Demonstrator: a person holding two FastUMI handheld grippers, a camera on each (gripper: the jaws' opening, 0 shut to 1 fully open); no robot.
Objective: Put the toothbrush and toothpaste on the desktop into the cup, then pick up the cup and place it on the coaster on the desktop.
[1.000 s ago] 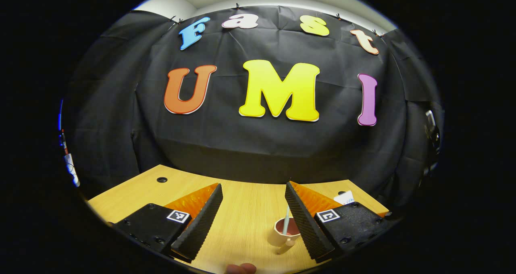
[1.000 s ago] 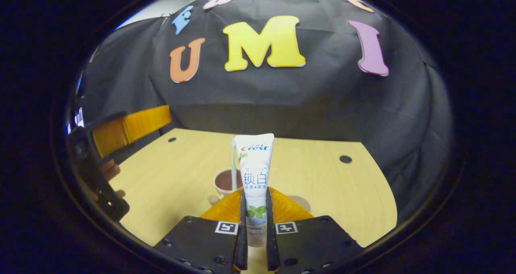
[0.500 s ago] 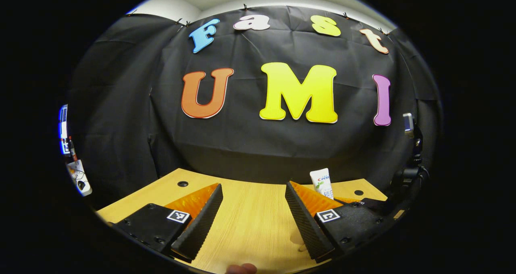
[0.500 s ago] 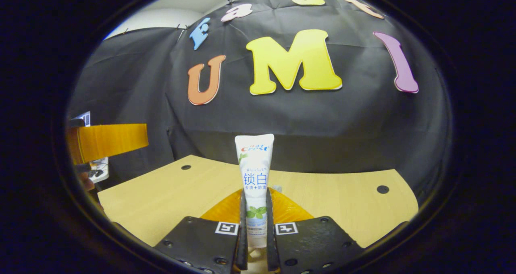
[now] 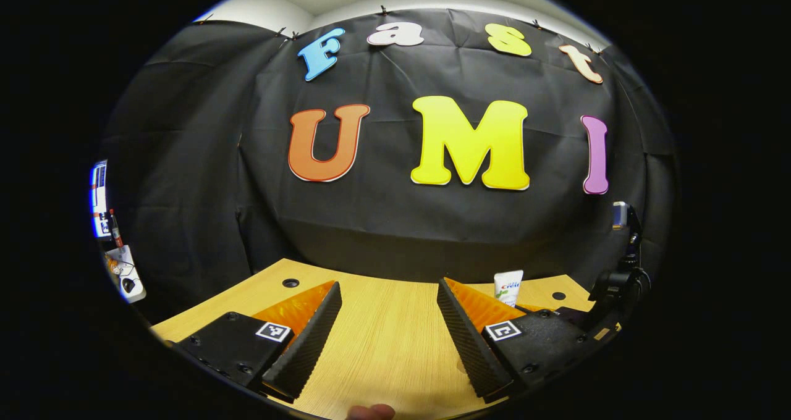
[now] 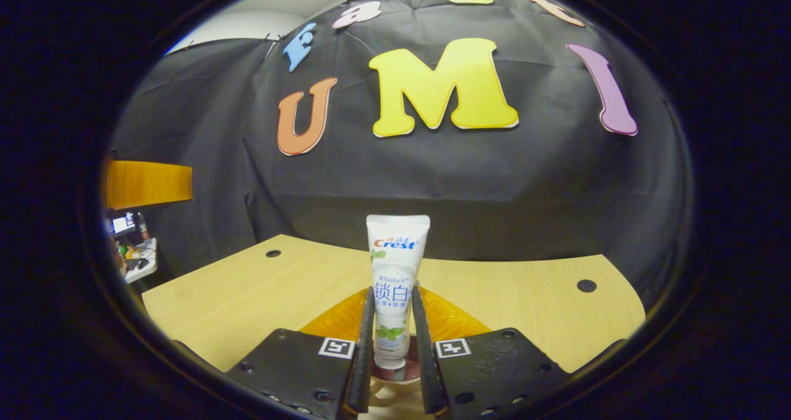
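Right tongs [image 6: 392, 346] gripped the toothpaste [image 6: 395, 272] upright between both fingers, directly above the cup [image 6: 389, 380] rim on the bench [image 6: 247, 296]. Left tongs [image 5: 389, 327] stood wide open and empty above bare wood.

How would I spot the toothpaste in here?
Find the wooden desk before the black cloth wall. Above its near edge, the right gripper holds the toothpaste upright: a white tube, flat end up, the one thing between its fingers.
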